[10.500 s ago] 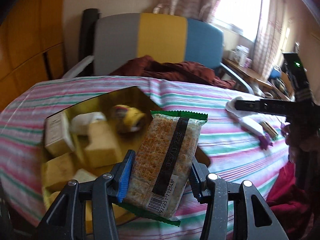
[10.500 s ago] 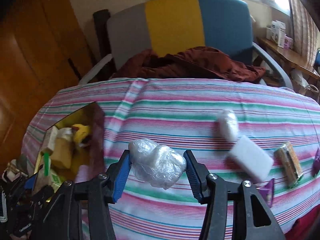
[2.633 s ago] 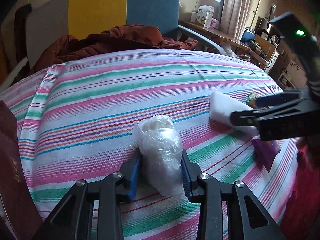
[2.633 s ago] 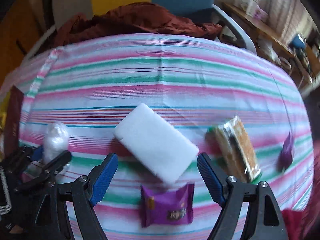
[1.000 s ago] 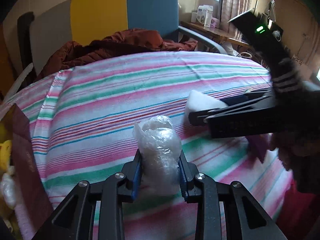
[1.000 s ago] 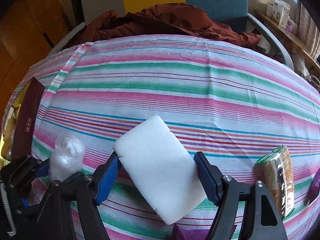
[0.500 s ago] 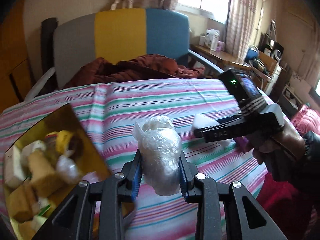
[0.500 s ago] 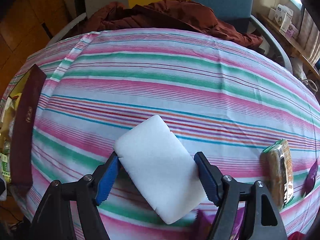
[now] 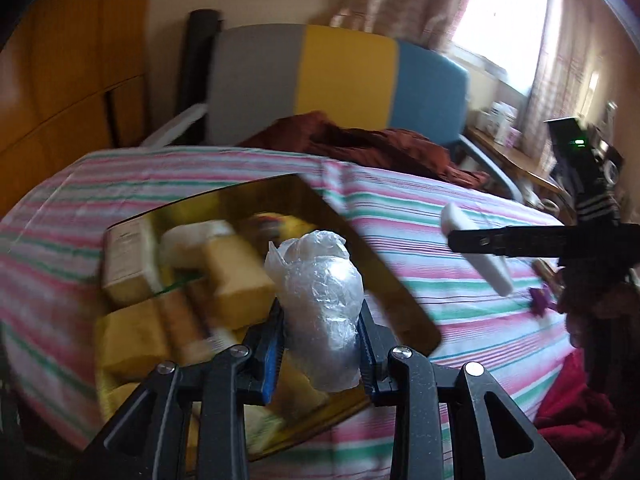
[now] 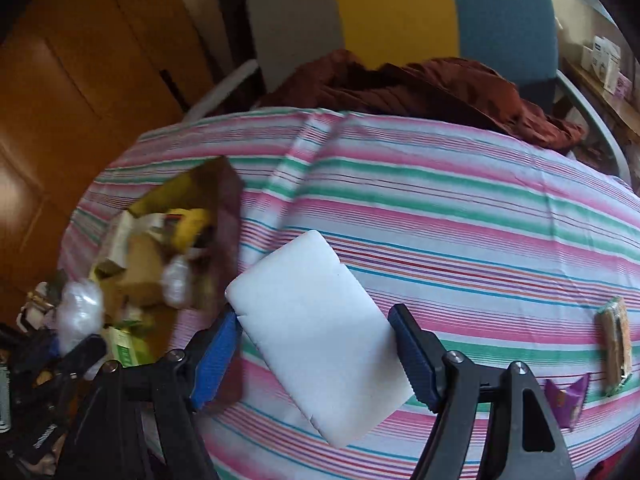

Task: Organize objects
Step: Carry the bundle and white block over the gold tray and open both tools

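My left gripper (image 9: 320, 340) is shut on a clear plastic-wrapped bundle (image 9: 320, 304) and holds it above the near right part of the gold box (image 9: 372, 256). The box holds several packets and blocks. My right gripper (image 10: 316, 354) is shut on a white foam block (image 10: 316, 336), lifted off the striped tablecloth (image 10: 440, 216). The block and the right gripper also show in the left wrist view (image 9: 476, 252) at the right. The left gripper's bundle shows in the right wrist view (image 10: 78, 316) at the far left, by the box (image 10: 228, 216).
A cracker packet (image 10: 616, 344) and a purple snack packet (image 10: 566, 398) lie on the cloth at the right. A chair with grey, yellow and blue back (image 9: 340, 80) holds a brown garment (image 10: 420, 84) behind the table. Wooden cupboards (image 10: 80, 80) stand at the left.
My left gripper has swung left with the bundle, from over the cloth to over the box. My right gripper has lifted the white block and carried it left toward the box.
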{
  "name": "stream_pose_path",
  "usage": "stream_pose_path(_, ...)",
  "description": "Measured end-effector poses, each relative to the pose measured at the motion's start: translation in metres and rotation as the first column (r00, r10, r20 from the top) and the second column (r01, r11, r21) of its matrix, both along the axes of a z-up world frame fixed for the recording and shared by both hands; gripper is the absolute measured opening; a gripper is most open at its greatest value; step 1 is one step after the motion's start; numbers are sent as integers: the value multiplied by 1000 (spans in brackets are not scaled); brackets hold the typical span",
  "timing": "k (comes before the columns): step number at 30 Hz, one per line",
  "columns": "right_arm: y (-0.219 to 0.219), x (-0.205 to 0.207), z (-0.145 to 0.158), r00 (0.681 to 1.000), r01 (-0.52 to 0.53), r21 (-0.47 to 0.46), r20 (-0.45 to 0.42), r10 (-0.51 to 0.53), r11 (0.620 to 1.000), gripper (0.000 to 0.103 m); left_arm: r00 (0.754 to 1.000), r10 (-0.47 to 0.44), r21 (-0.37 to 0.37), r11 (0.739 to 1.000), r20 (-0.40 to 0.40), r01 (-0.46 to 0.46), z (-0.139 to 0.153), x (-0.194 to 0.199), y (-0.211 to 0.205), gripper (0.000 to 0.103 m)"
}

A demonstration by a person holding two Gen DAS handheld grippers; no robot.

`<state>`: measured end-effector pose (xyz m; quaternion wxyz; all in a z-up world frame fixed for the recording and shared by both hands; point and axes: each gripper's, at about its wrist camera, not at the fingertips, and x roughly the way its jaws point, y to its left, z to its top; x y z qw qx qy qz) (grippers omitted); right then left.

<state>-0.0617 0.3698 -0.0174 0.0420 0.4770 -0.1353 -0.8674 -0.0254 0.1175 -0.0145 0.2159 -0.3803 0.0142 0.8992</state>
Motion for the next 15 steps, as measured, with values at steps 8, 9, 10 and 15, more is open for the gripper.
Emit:
stream_pose_path(8, -77, -21, 10, 994, -108, -45, -32, 107, 993, 77, 988, 151, 3, 989, 17, -151, -6, -2, -71, 33)
stream_pose_path(9, -83, -23, 9, 993, -115, -49, -30, 114, 992, 77, 987, 161, 1, 987, 21, -161, -8, -3, -76, 33)
stream_pose_path(10, -89, -25, 8, 992, -122, -52, -26, 121, 991, 77, 984, 174, -4, 985, 25, -174, -9, -2, -81, 33)
stream_pose_path(15, -104, -36, 8, 991, -132, -51, -10, 132, 990, 77, 983, 182, -1, 983, 28, -182, -12, -4, -87, 33)
